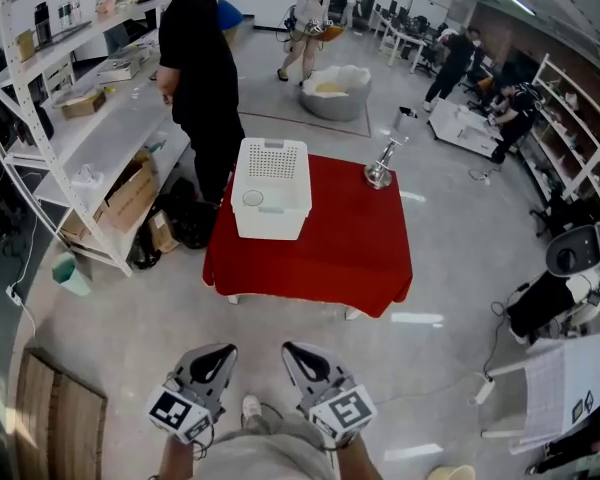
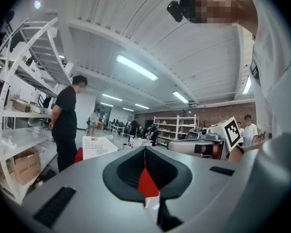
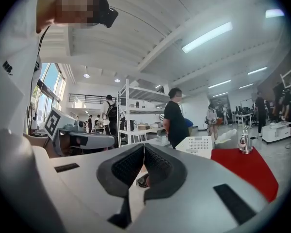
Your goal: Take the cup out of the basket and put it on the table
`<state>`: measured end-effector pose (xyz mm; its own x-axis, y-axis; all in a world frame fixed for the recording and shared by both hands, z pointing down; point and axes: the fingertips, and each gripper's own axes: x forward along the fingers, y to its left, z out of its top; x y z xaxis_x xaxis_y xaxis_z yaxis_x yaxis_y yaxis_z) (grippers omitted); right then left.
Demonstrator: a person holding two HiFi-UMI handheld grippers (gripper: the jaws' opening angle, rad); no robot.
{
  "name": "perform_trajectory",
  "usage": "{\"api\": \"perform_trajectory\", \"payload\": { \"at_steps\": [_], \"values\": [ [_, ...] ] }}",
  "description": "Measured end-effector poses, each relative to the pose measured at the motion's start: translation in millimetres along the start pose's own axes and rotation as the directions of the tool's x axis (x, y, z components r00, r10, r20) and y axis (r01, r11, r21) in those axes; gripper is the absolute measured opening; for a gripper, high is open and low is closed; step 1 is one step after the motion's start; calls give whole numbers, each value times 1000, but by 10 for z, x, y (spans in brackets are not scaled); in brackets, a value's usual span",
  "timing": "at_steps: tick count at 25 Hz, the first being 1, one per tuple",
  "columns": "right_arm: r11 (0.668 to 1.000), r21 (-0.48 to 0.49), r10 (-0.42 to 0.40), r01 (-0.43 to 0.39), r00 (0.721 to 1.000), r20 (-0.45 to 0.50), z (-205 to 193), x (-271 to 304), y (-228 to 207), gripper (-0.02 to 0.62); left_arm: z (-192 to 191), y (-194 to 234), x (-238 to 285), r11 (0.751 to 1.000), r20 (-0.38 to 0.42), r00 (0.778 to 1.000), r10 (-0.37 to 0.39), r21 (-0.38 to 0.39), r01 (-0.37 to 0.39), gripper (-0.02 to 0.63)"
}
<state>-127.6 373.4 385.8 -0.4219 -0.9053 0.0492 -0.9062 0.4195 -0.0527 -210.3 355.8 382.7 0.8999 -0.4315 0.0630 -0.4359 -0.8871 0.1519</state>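
Nearest you, at the lower edge of the head view, the left gripper (image 1: 218,356) and the right gripper (image 1: 298,354) hang side by side above the grey floor (image 1: 110,308), well short of the table (image 1: 350,258). Your forearms behind them are cut off by the frame. In each gripper view the two dark pads meet along a single seam. Both sets of jaws are therefore closed with nothing clamped, and only a sliver of background shows beneath the seam. Farther out stands the table, draped in a red cloth whose folds hide its legs. On its left half rests the white basket (image 1: 272,188), with perforated walls and a perforated panel at its far end. The cup (image 1: 253,198) sits inside the basket, in the near-left corner. You see it only as a small pale round rim from above. Its body is hidden by the basket wall, and its colour blends with the basket, so its form is hard to make out. Neither gripper view shows it, as the basket wall blocks the line of sight. At the far right corner of the table stands a shiny metal object (image 1: 380,171), too small to identify. Beyond the table, beside the white shelving (image 1: 75,118), a person in black (image 1: 205,68) stands cropped at the top edge.
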Motion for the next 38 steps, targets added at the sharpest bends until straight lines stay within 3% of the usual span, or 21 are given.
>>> {"api": "perform_trajectory", "payload": {
  "at_steps": [11, 16, 38],
  "values": [
    [1000, -13, 1, -1, 1000, -19, 8, 458, -301, 9, 29, 464, 359, 1000, 11, 1000, 2, -30, -2, 11],
    [998, -44, 38, -39, 999, -34, -32, 767, -535, 9, 31, 749, 633, 999, 6, 1000, 24, -31, -24, 11],
    [982, -11, 186, -187, 982, -13, 114, 1562, -1744, 9, 253, 1490, 1794, 986, 0, 986, 164, -23, -164, 11]
  ]
}}
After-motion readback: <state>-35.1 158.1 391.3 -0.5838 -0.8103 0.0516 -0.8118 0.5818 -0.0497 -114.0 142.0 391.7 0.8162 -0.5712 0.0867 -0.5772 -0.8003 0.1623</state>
